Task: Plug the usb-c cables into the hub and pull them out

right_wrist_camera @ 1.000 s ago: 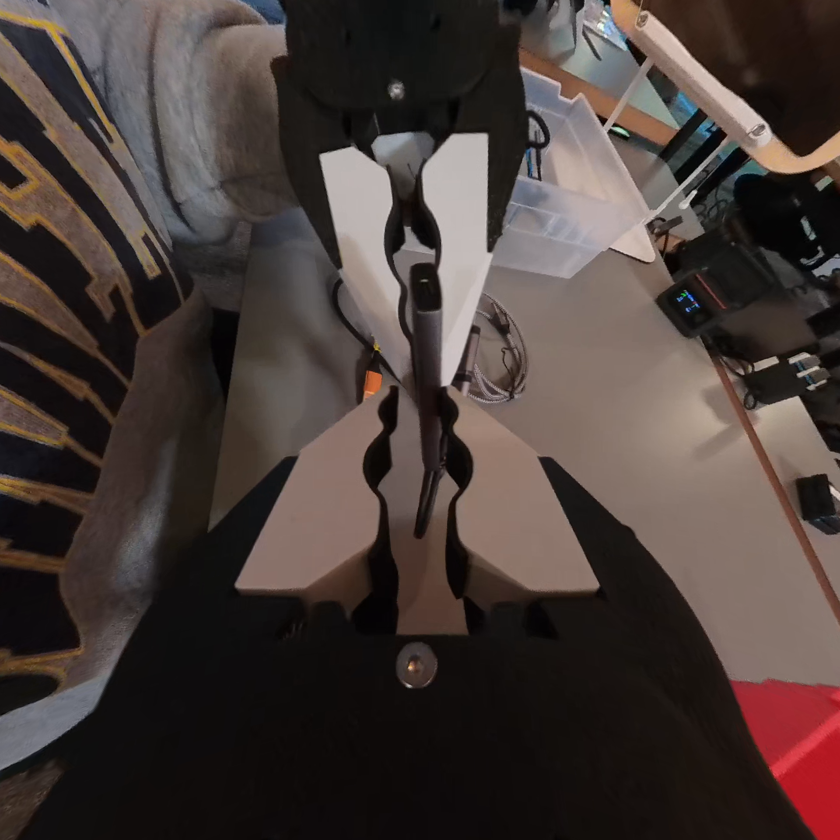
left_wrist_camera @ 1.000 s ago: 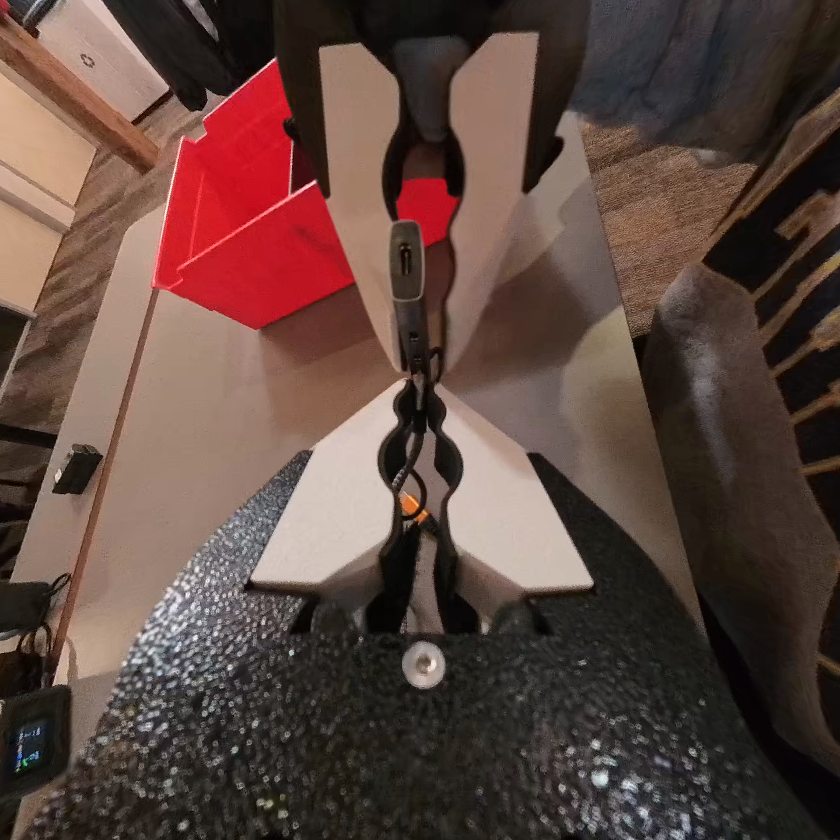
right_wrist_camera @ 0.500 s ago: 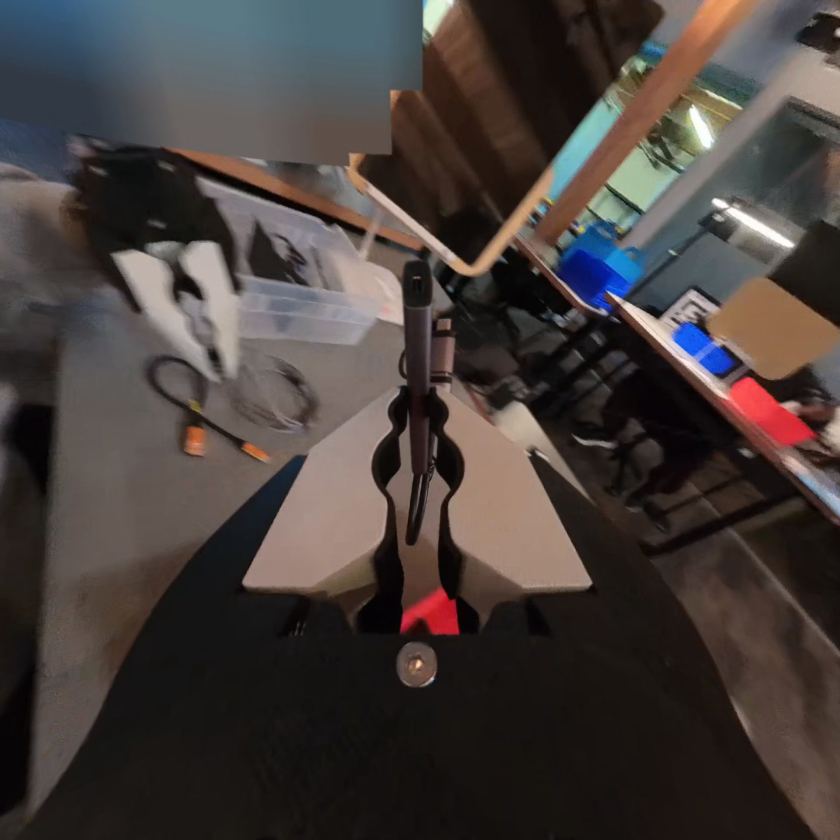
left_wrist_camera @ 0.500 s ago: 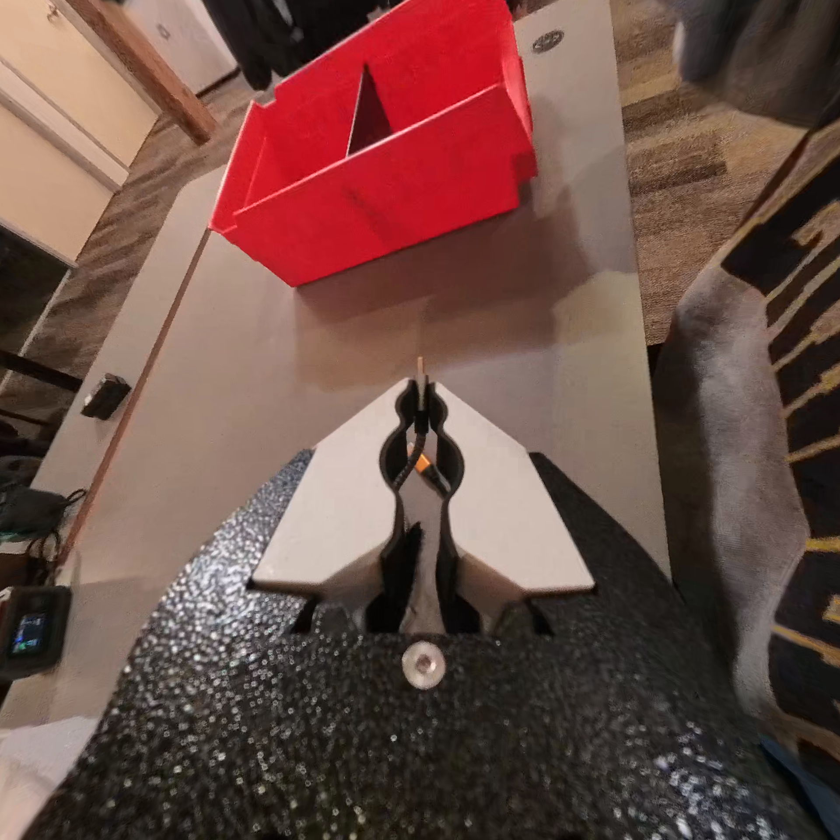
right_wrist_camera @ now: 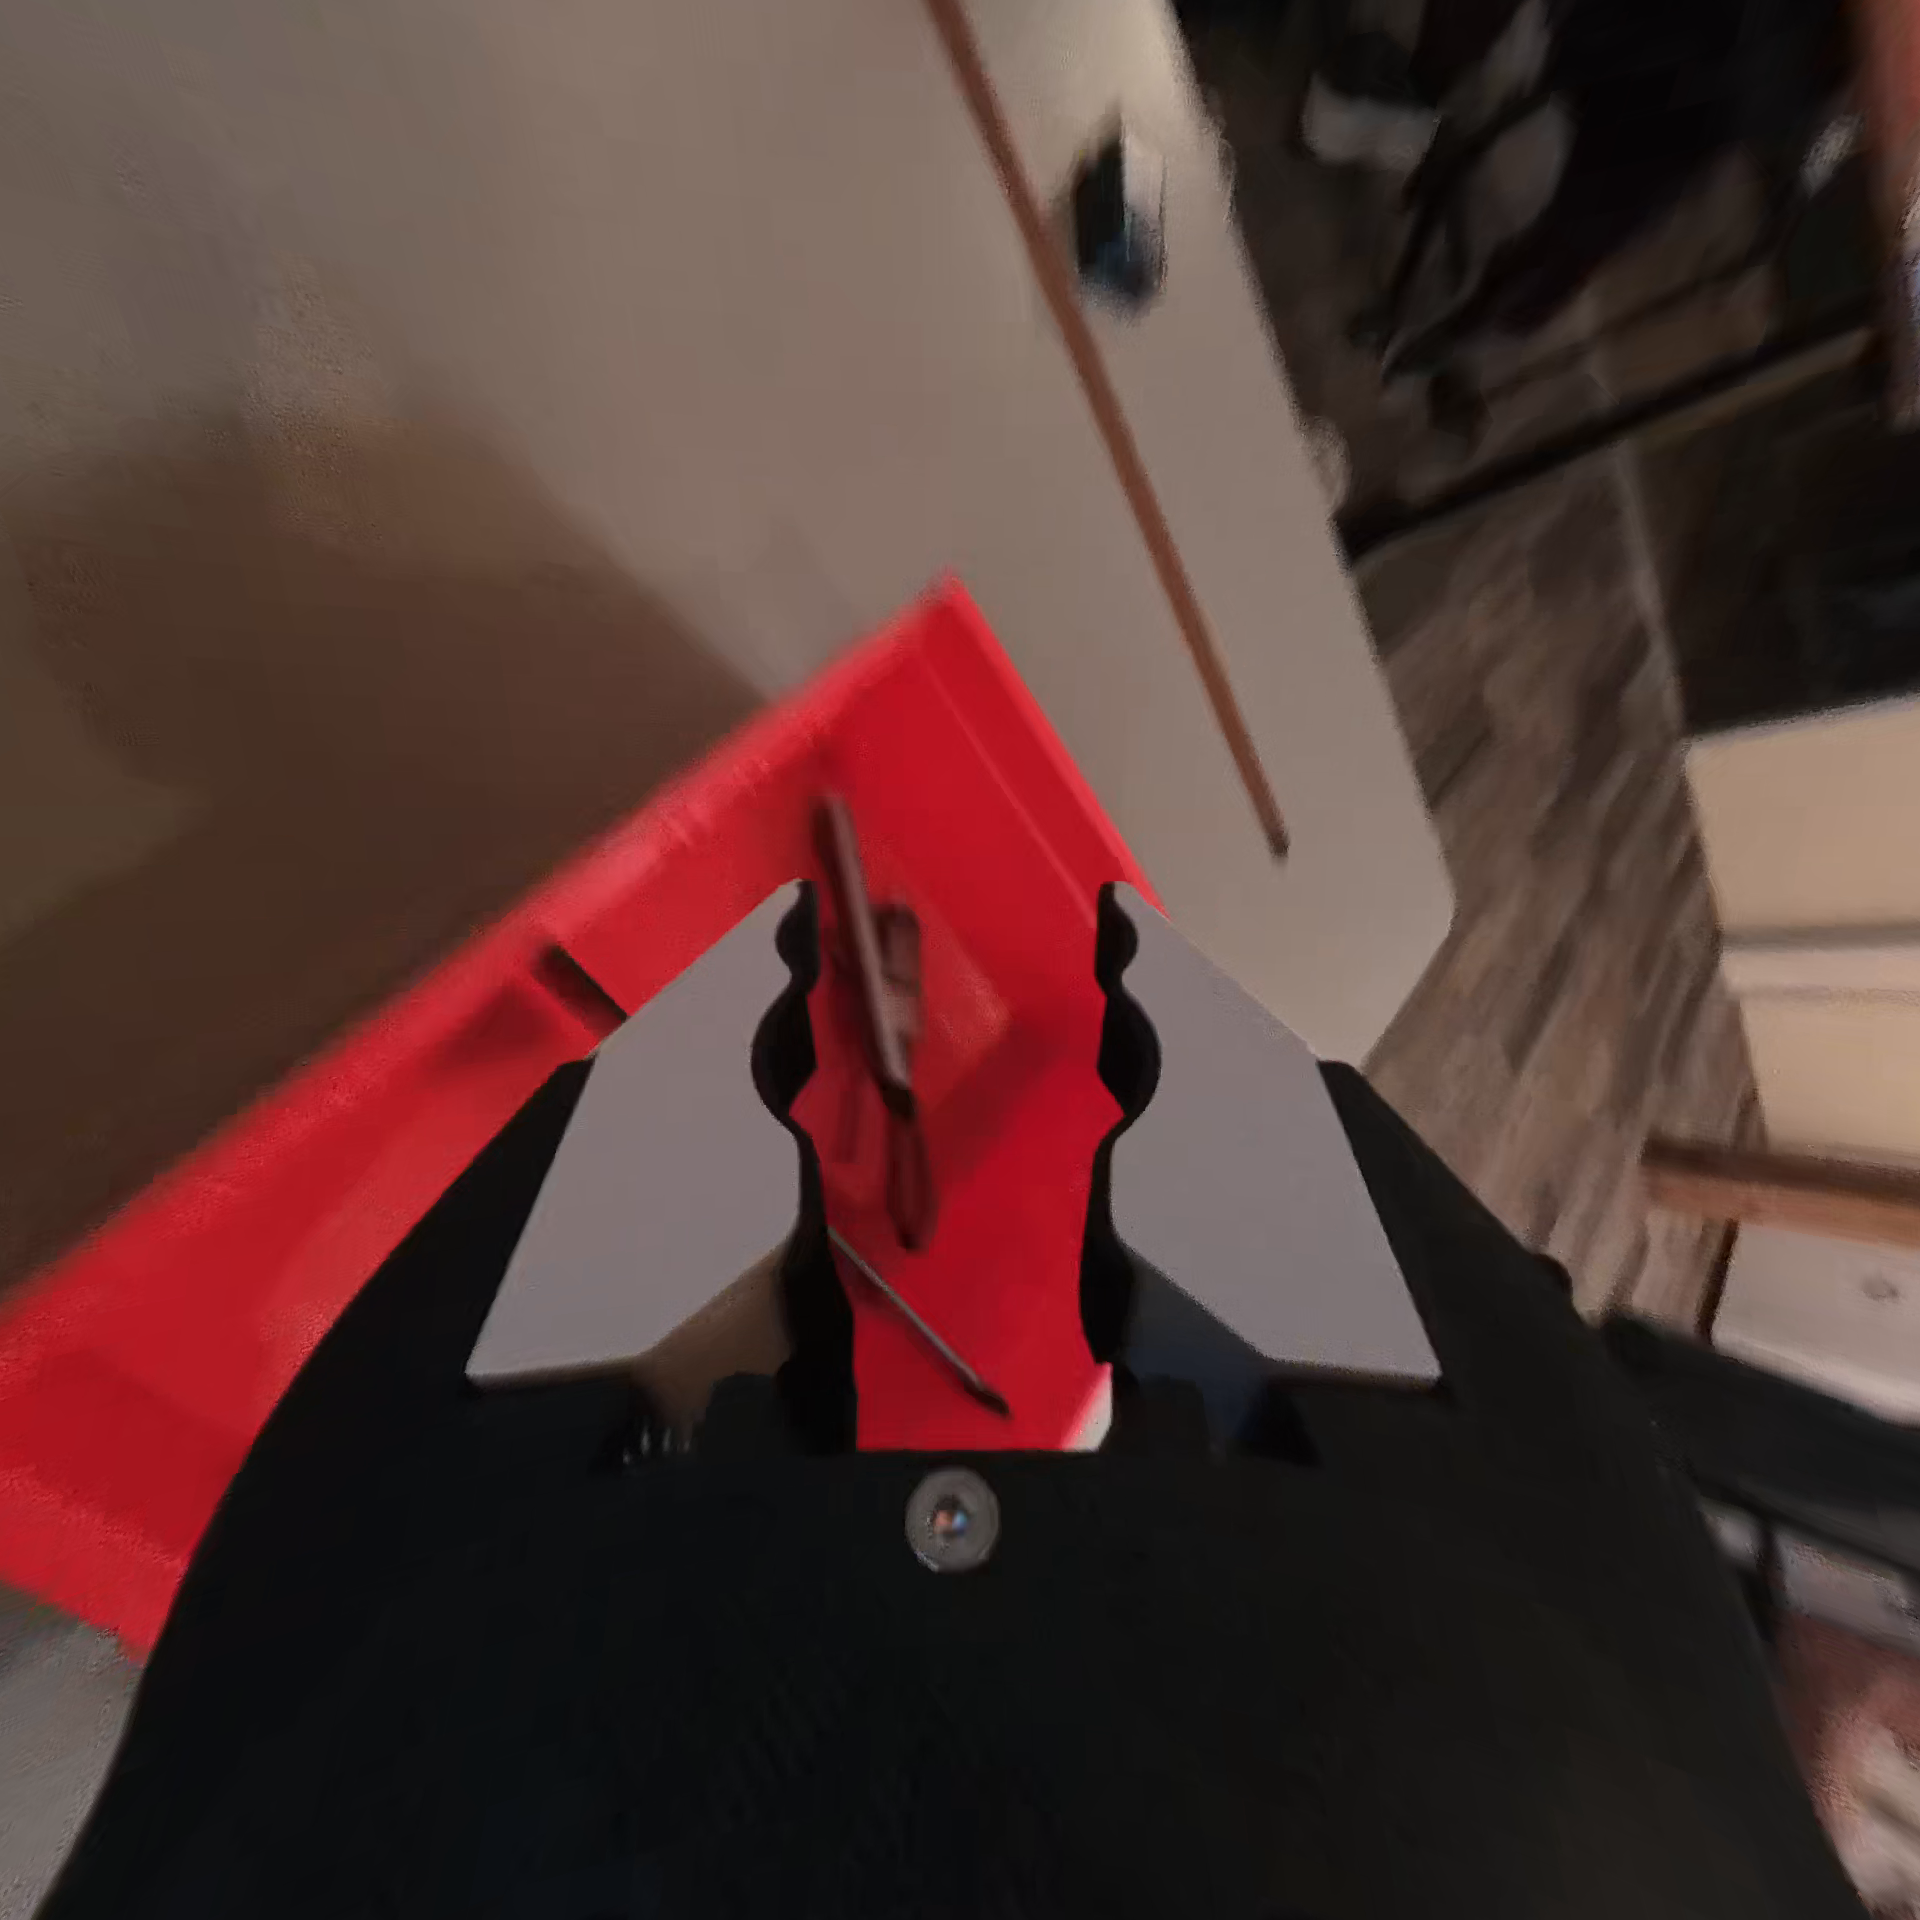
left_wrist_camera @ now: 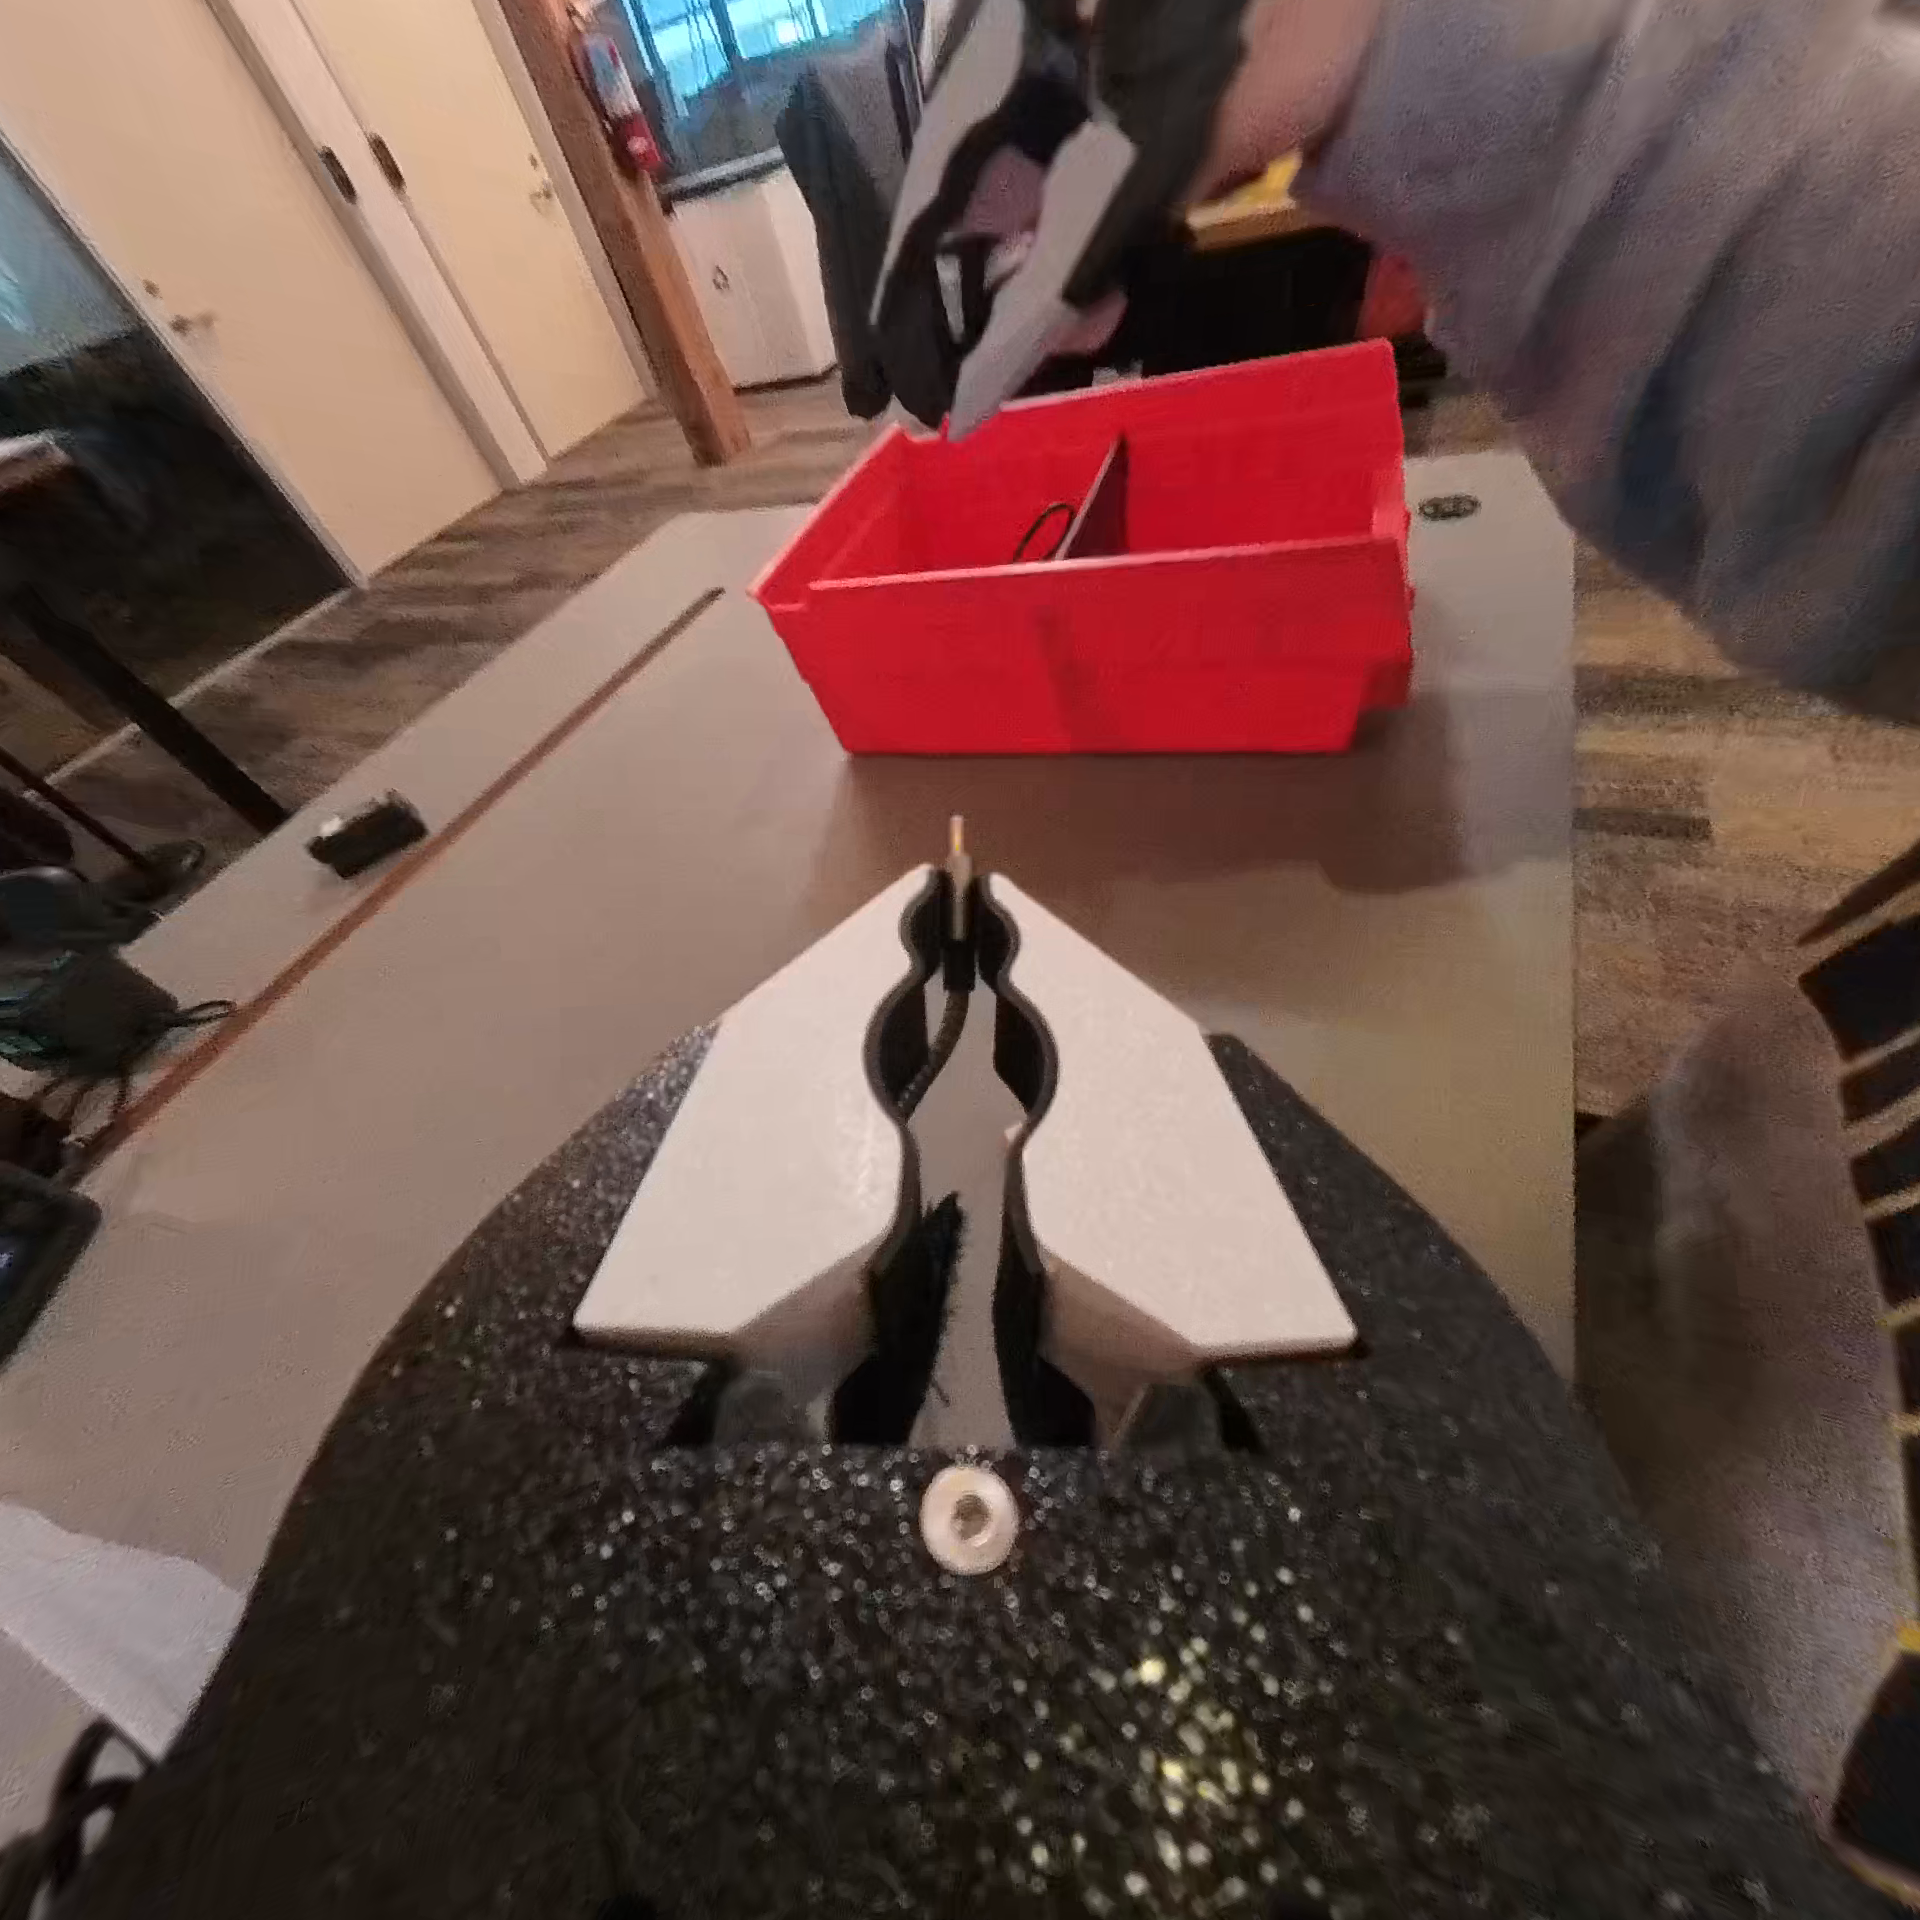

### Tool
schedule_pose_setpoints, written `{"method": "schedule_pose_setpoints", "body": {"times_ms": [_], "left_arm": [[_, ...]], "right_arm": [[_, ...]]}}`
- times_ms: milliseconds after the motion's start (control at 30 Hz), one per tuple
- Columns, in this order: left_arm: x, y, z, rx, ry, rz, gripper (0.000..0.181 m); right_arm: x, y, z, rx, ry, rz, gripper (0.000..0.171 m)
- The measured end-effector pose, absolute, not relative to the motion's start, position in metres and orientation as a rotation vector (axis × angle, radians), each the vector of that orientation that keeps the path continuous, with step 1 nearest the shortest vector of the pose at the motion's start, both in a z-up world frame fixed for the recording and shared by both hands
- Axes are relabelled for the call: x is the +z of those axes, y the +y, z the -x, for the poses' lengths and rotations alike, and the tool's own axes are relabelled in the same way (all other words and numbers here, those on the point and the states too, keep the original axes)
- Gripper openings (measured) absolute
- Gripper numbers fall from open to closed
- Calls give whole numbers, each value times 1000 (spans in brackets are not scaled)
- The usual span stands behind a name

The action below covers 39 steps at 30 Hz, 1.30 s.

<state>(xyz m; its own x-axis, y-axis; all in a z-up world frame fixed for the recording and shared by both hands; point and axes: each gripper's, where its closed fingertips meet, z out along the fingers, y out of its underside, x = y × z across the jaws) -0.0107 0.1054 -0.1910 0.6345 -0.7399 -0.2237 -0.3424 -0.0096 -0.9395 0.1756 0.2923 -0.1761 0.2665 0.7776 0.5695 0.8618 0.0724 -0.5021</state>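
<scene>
At centre frame of the left wrist view, the grey tabletop carries a red plastic divided bin. Above it, upper frame, the right gripper now has fingers spread and empty; half a second ago it clamped the slim dark grey hub, which now lies blurred inside the bin. The left gripper stays clenched on the braided usb-c cable. Unplugging looks done.

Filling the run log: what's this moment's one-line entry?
left claw: shut on cable | right claw: open above red bin | hub: in bin
</scene>
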Motion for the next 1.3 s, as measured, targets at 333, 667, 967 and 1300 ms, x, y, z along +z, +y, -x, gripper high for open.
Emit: {"method": "schedule_pose_setpoints", "body": {"times_ms": [333,667,967,1300], "left_arm": [[-94,96,12,-818,792,1288,3],[-99,99,38,-827,748,1368,3],[-123,93,44,-715,717,1434,39],[-201,70,18,-526,977,1683,71]], "right_arm": [[-240,115,40,760,-1737,1366,103],[-274,117,73,431,-1867,954,18],[-154,161,-25,143,-1577,1100,0],[-94,220,-272,-757,-1354,1333,0]]}}
